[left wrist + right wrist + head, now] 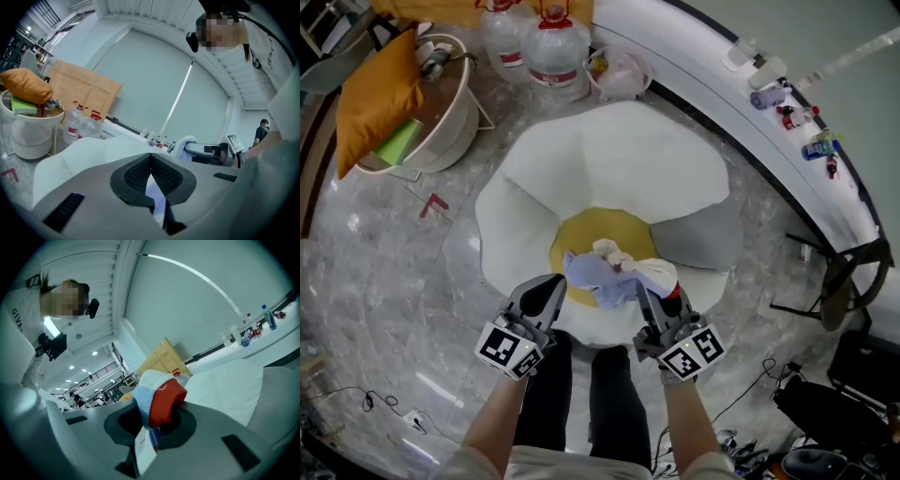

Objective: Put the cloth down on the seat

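A flower-shaped seat (609,159) with white petals, one grey petal and a yellow centre (600,230) lies on the floor below me. A bunched cloth (605,277) in lavender, white and red hangs over the yellow centre, between my two grippers. My left gripper (561,283) is shut on the cloth's lavender end, a sliver of which (157,194) shows between the closed jaws (151,161). My right gripper (661,292) is shut on the red and white end (161,399), which bulges out above its jaws (154,420). The seat's white petals (225,385) spread behind it.
At the back left stands a white tub (455,112) with an orange cushion (375,94) on it. Two big water bottles (553,47) stand behind the seat. A curved white counter (722,103) with small bottles runs along the right. A dark chair (844,281) and cables are at the right.
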Demonstrator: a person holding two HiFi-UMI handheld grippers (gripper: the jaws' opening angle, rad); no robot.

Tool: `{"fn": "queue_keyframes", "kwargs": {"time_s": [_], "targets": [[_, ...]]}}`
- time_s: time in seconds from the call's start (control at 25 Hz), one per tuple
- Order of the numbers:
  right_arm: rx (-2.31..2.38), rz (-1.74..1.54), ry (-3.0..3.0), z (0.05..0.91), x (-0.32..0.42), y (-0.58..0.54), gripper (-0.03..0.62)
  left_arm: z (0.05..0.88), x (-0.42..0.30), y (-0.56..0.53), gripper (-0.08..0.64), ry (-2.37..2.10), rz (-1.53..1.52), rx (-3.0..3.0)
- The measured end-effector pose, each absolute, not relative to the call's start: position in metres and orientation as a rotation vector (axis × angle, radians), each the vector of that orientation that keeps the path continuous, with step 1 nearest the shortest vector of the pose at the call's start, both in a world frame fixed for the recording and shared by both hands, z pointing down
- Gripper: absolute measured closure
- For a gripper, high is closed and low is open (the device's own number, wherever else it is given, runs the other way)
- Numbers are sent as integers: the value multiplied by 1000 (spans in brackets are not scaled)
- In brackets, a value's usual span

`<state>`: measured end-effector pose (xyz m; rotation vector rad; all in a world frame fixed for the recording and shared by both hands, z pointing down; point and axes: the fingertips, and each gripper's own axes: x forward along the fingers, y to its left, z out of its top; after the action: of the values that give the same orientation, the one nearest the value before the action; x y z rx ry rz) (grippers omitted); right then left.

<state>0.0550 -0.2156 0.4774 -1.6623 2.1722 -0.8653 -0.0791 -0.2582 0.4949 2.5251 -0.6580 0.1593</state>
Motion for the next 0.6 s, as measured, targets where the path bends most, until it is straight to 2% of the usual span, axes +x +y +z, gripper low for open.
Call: {"fn": "queue_keyframes", "kwargs": {"time_s": [0.6], "targets": [[-1782, -965, 2237, 605, 101, -192, 535, 581, -26, -244, 546, -666, 205, 2501]]}}
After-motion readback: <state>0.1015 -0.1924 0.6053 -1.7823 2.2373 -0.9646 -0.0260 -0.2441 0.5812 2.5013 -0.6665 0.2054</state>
